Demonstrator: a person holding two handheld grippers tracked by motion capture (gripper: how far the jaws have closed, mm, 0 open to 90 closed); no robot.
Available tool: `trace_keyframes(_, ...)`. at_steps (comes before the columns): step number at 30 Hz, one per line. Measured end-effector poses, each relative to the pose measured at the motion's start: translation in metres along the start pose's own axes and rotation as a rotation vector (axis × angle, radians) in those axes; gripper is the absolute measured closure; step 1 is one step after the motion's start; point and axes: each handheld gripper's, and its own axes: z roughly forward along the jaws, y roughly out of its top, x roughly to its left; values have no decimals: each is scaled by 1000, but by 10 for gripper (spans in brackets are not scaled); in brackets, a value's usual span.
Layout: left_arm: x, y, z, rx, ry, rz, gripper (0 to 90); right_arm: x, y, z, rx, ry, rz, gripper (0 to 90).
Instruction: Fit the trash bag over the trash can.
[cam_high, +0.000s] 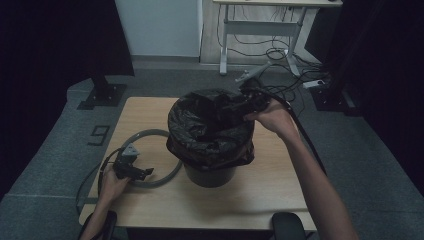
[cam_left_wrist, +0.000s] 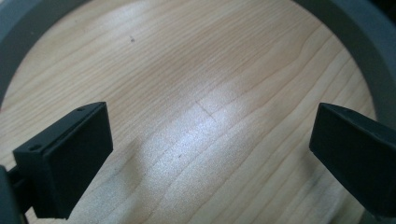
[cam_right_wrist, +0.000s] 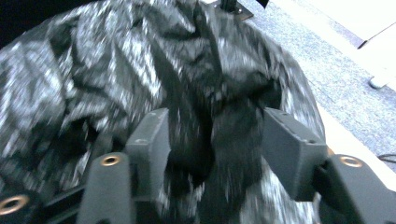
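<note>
Resting low at the near left of the wooden table (cam_high: 270, 190), the left gripper (cam_high: 146, 172) sits in the person's left hand (cam_high: 112, 184), jaws spread wide with nothing between them; its own view looks straight down on bare wood grain framed by the grey ring (cam_left_wrist: 369, 51). That ring (cam_high: 150, 134) lies flat on the tabletop, curving around the gripper and reaching the foot of the bin. Mid-table stands the grey bin (cam_high: 210, 174), lined with a black bag (cam_high: 210, 131) whose edge folds down over the rim. At the bin's far right edge, the right hand (cam_high: 272, 117) holds the right gripper (cam_high: 239, 111) against the bag; in its own view a bunched fold of the bag (cam_right_wrist: 210, 116) lies between part-open jaws, though blur hides whether the pads press on it. Beyond the table: carpet, a white desk frame (cam_high: 260, 30), loose cables (cam_high: 280, 55).
</note>
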Motion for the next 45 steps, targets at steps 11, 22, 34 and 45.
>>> trace_keyframes(11,2,-7,8,26,-14,-8,0,-2,36,72,69,-22,-23,286)
trace_keyframes(22,3,-9,8,20,-25,-21,0,-1,22,123,239,10,-18,276)
trace_keyframes(34,2,-9,8,19,-26,-25,0,46,40,88,117,80,-93,186)
trace_keyframes(45,0,-10,7,16,-46,-16,0,72,28,156,320,52,-120,136)
